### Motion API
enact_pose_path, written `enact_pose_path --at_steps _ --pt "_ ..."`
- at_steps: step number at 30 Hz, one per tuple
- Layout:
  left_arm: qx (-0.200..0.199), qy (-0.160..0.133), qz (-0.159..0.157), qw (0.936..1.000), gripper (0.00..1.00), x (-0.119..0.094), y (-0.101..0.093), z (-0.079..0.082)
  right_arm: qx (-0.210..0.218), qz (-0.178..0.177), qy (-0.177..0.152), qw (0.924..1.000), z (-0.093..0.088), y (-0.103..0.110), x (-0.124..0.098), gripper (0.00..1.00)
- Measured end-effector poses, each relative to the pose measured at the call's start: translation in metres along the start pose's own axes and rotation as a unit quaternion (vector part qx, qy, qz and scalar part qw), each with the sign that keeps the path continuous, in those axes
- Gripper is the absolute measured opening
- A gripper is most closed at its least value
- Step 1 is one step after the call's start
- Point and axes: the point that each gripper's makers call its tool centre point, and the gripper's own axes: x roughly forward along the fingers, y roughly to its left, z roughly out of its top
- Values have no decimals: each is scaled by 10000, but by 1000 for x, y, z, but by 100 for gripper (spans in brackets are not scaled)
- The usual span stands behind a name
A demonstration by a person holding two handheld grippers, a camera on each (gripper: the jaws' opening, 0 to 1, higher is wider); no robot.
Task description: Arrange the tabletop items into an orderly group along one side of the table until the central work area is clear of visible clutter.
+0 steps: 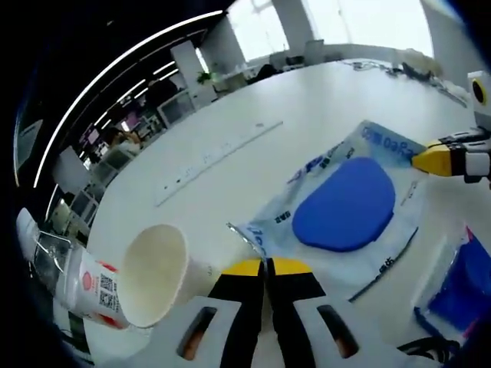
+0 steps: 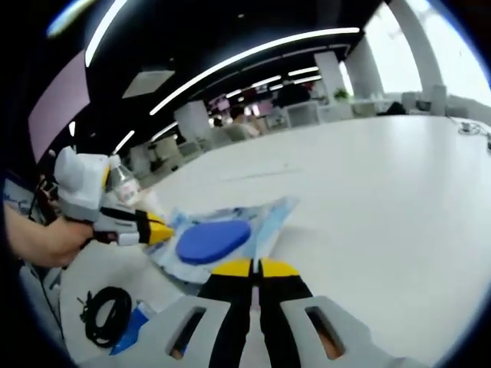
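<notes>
Holding a clear plastic packet (image 1: 345, 207) by opposite ends, the two tools appear to be lifting or shifting it as one piece. The left tool (image 1: 266, 266), seen in its own view with jaws pressed together, pinches the packet's near corner; the right tool (image 2: 255, 267), jaws likewise closed in its own view, grips the other end. A two-point hold suits a limp packet, which would likely sag or fold if taken by one corner. Inside the packet lies a blue oval pad (image 1: 347, 204), and the packet rests near the middle of the white desk (image 1: 253, 100), so the central area is not yet cleared.

To the left of the left tool a paper cup (image 1: 153, 274) lies on its side, mouth toward the camera, just beside a bottle (image 1: 88, 285) with a red-and-white label. A blue package (image 1: 464, 287) sits at the right edge. In the right gripper view a coiled black cable (image 2: 103, 314) lies near the desk's border, beside the person's hand (image 2: 46, 238).
</notes>
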Motion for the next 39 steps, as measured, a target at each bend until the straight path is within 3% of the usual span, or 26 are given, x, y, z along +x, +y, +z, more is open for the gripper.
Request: enact_pose_path --at_steps 24,39 --pt "124 2 92 9999 2 9 2 2 195 -66 -31 9998 -6 -10 11 0" --pt "424 -1 152 9990 6 7 4 6 221 -211 -33 9995 -5 -11 13 0"
